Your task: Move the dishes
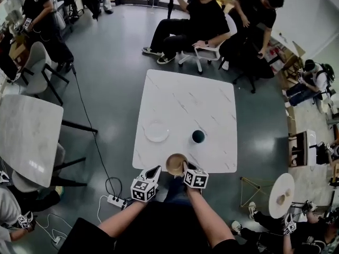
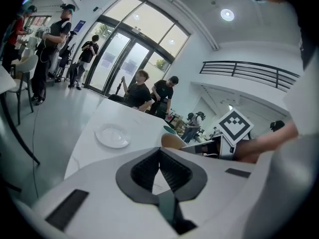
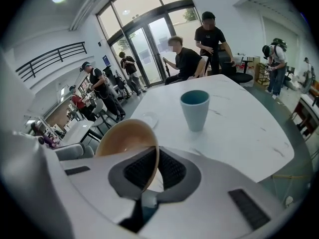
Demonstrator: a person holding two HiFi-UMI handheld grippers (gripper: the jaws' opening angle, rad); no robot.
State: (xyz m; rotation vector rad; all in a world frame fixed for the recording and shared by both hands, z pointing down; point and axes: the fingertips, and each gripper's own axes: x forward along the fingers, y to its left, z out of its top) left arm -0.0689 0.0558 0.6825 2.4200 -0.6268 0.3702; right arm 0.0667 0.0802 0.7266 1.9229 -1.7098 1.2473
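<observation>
Saucer (image 1: 157,132) and teal cup (image 1: 198,136) on marble table (image 1: 185,99) beyond tan bowl (image 1: 176,164)

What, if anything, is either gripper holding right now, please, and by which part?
The right gripper is shut on the tan bowl, pinching its rim between the pads. The left gripper is shut with nothing in it.

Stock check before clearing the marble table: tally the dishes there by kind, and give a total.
plate: 1
cup: 1
bowl: 1
Total: 3
</observation>
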